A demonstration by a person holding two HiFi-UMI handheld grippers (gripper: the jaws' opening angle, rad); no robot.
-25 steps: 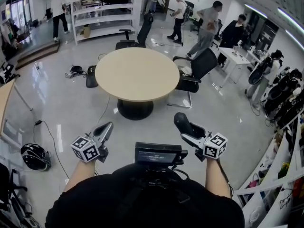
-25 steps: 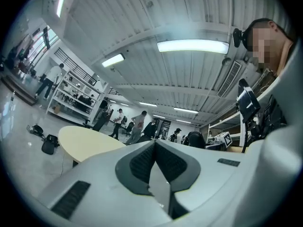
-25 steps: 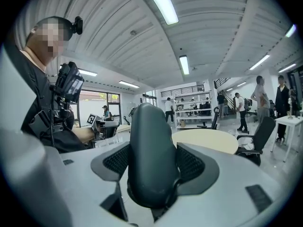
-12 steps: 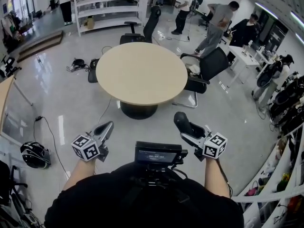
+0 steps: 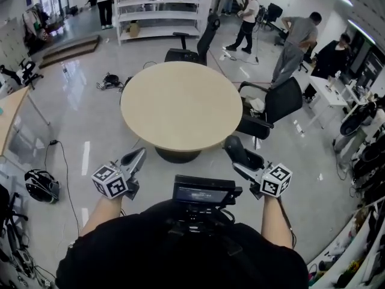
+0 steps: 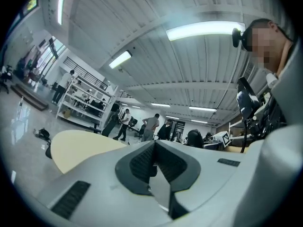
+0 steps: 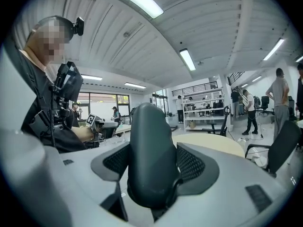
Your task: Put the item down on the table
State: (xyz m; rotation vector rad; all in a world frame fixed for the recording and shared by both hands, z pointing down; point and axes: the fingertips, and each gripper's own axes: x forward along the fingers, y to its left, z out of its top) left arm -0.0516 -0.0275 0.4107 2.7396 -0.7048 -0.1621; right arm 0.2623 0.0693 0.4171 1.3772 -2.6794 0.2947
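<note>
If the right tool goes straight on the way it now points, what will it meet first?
Probably the table. The right tool, shut on a dark item, points at the table's near edge, and nothing shows between them. Depth and height are unclear, so it might pass above the top.

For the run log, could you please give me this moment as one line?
right gripper: shut on dark item | left gripper: shut, nothing held | round table: ahead, item not yet on it
</note>
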